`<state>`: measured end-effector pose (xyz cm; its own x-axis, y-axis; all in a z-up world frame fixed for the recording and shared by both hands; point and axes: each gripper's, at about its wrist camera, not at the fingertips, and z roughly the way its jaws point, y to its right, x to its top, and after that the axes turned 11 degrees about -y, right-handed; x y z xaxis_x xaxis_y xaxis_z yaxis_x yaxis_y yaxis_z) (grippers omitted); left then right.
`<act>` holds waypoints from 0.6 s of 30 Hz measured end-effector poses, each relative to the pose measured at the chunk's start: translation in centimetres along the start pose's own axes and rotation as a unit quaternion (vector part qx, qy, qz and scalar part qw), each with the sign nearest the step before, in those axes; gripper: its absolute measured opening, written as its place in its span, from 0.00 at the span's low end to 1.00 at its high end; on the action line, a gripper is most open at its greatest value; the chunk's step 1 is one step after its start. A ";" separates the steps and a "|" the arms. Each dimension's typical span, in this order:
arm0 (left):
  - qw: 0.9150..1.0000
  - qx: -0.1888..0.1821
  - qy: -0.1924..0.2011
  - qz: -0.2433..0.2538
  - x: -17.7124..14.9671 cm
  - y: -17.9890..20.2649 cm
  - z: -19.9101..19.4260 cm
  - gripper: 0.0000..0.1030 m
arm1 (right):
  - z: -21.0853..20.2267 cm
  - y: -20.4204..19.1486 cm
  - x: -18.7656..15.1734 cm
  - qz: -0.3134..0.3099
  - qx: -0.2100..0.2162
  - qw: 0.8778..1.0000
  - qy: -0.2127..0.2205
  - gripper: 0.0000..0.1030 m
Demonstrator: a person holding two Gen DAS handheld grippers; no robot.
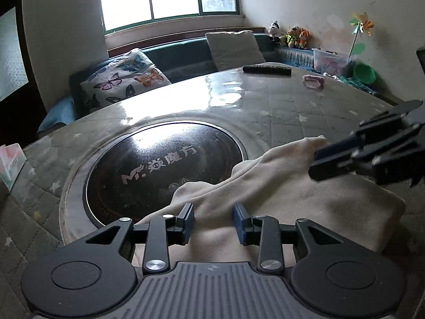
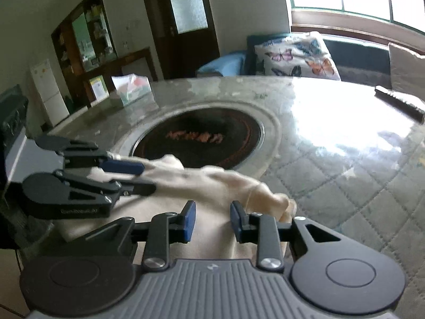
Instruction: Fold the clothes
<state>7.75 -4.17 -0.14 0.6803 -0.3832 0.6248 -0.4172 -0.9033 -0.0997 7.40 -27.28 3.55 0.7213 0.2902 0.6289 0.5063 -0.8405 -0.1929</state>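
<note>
A cream garment [image 1: 279, 186] lies bunched on the quilted round table, partly over the dark round hotplate [image 1: 164, 170]. My left gripper [image 1: 213, 223] is open just above the cloth's near part, holding nothing. My right gripper [image 2: 212, 222] is open too, over the cloth [image 2: 212, 183] near its right end. In the left wrist view the right gripper [image 1: 317, 163] enters from the right, over the garment's far tip. In the right wrist view the left gripper [image 2: 144, 178] reaches in from the left over the cloth.
A remote [image 1: 267, 69] and a small pink item [image 1: 313, 79] lie at the table's far side. A tissue pack [image 1: 10, 164] sits at the left edge. Sofa with a butterfly cushion [image 1: 124, 77] stands behind the table [image 1: 305, 111].
</note>
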 end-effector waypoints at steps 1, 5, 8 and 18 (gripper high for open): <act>1.000 0.001 0.000 0.000 0.0 0.0 0.0 0.34 | -0.2 0.1 0.1 0.002 -0.001 1.000 0.006 0.28; 1.000 0.001 0.001 -0.003 -0.2 0.1 0.2 0.35 | 0.6 1.7 0.3 0.030 -0.026 0.999 0.001 0.27; 1.000 0.001 0.001 -0.005 -0.4 0.0 0.1 0.35 | 1.0 2.8 0.1 0.051 -0.029 0.998 -0.004 0.26; 1.000 0.010 0.008 -0.014 -1.0 0.1 -1.1 0.48 | 0.5 3.0 0.3 0.040 -0.036 0.999 0.000 0.27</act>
<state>6.35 -3.63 0.08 0.6817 -0.3544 0.6401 -0.3860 -0.9174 -0.0969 9.34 -29.52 2.77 0.7580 0.2207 0.6137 0.4116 -0.8918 -0.1877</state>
